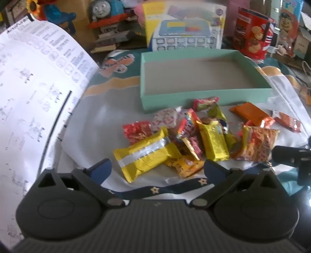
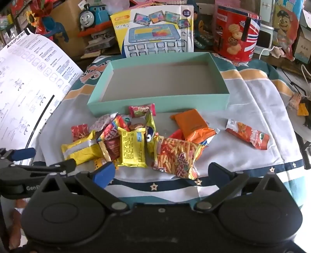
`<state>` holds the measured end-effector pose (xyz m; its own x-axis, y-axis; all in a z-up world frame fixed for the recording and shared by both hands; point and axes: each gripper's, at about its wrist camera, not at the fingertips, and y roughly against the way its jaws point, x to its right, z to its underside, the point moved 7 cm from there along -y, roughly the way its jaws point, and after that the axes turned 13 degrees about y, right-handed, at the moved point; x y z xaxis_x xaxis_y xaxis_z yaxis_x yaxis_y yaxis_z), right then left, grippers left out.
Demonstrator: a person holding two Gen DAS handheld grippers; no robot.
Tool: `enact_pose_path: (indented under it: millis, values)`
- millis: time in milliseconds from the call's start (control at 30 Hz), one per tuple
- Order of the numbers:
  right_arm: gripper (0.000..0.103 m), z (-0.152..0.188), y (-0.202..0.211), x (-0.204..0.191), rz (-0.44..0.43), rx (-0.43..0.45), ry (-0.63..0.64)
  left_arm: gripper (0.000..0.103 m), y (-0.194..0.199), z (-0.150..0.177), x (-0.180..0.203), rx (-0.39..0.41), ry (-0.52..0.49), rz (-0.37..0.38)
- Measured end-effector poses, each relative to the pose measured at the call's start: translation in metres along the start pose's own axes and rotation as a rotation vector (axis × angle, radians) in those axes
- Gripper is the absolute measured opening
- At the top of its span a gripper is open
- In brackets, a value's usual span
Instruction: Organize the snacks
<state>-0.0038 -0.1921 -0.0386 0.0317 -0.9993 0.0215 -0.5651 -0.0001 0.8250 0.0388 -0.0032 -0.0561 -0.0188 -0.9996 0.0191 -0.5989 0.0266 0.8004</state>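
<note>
Lying in a loose heap on the cloth-covered tabletop (image 2: 252,101), the snack packets (image 2: 132,144) sit just in front of the mint-green box (image 2: 159,103), whose grey floor shows bare. At the near left of the heap is a yellow packet with a silver band (image 1: 143,153), and beside it an upright yellow packet with small print (image 2: 132,149). A packet printed with orange sticks (image 2: 176,155) rests at the near right of the pile, partly overlapped by an orange packet (image 2: 191,122) behind it. A small pink-and-red packet (image 2: 141,110) lies closest to the box wall, almost touching it, while a red-orange packet (image 2: 248,136) lies apart to the right on the pale cloth.

The left hand-held gripper (image 1: 157,169) hovers low over the near edge of the heap with its blue-padded fingers (image 1: 101,167) spread wide, holding nothing; the yellow banded packet lies between them. The right hand-held gripper (image 2: 161,173) is likewise wide open and empty, with the stick-printed packet just ahead of it.

A large printed sheet (image 2: 25,81) curls up at the left. Behind the box stand a toy box with a tablet picture (image 2: 155,29), a blue toy train (image 2: 93,15) and a red biscuit tin (image 2: 237,33)
</note>
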Motion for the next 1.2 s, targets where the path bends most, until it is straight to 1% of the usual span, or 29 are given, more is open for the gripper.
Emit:
enact_pose_path:
  millis: [33,133,267,367,567,700,767,1000,1133,1200]
  values:
    - [0.103,0.0,0.0,0.0,-0.002,-0.001,-0.003,0.103,-0.001,0.002,-0.002,-0.011,0.025,0.038]
    - [0.103,0.001,0.0,0.0,-0.004,-0.002,-0.012,0.103,-0.003,-0.001,-0.002,-0.04,0.016,0.032]
    - [0.103,0.002,0.0,0.001,-0.005,0.005,-0.03,0.103,-0.001,-0.002,-0.002,-0.021,0.031,0.057]
    - [0.103,0.009,-0.003,0.004,-0.021,0.013,-0.026,0.103,-0.002,-0.003,-0.004,-0.015,0.052,0.055]
    - [0.103,0.006,-0.002,0.002,-0.027,0.006,-0.03,0.103,-0.006,-0.004,-0.012,-0.006,0.119,0.088]
    - [0.103,0.007,-0.005,0.002,-0.035,-0.001,-0.038,0.103,-0.007,-0.004,-0.01,0.007,0.074,0.031]
    - [0.103,0.009,-0.007,0.002,-0.042,-0.005,-0.043,0.103,-0.007,-0.004,-0.01,0.009,0.065,0.025]
    - [0.103,0.009,-0.01,0.001,-0.046,-0.019,-0.053,0.103,-0.012,0.0,-0.008,-0.008,0.061,0.031]
    - [0.103,0.011,-0.012,0.002,-0.056,-0.032,-0.065,0.103,-0.014,0.002,-0.009,-0.025,0.067,0.056]
    - [0.103,0.011,-0.014,0.002,-0.062,-0.039,-0.07,0.103,-0.016,0.004,-0.008,-0.033,0.06,0.057]
